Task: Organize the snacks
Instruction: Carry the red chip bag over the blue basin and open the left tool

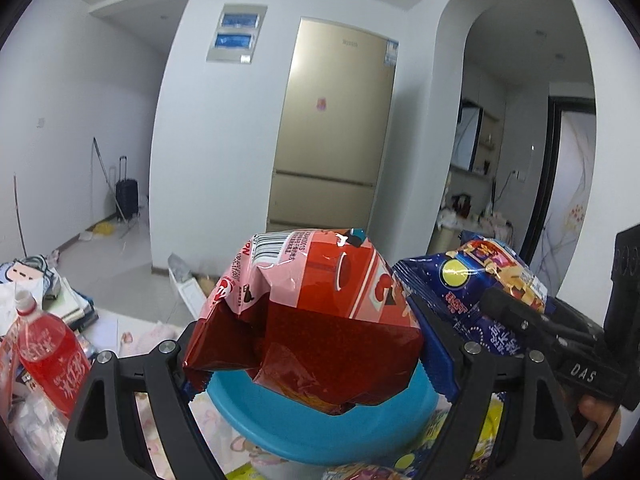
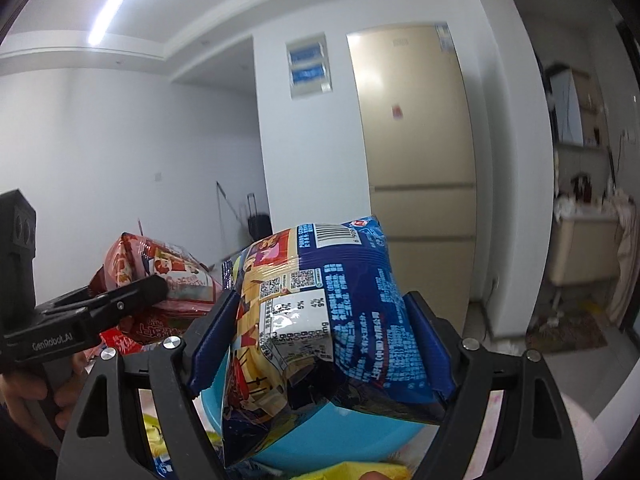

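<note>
Between left claw (image 1: 308,344) fingers, red packet (image 1: 312,320)

Bright, even indoor light from a ceiling strip (image 2: 120,4) leaves glare on the red packet (image 1: 304,320), while fisheye bending and dark vignetting mark both views' edges.

The snack bag (image 1: 312,320) in the left claw (image 1: 308,344) is red and pink with a white barcode patch. The right claw (image 2: 320,344) carries a dark blue bag (image 2: 320,320) printed in white and gold. Below both sits a plain turquoise bowl (image 1: 280,428). The claw pads (image 2: 430,344) are dark blue.
</note>
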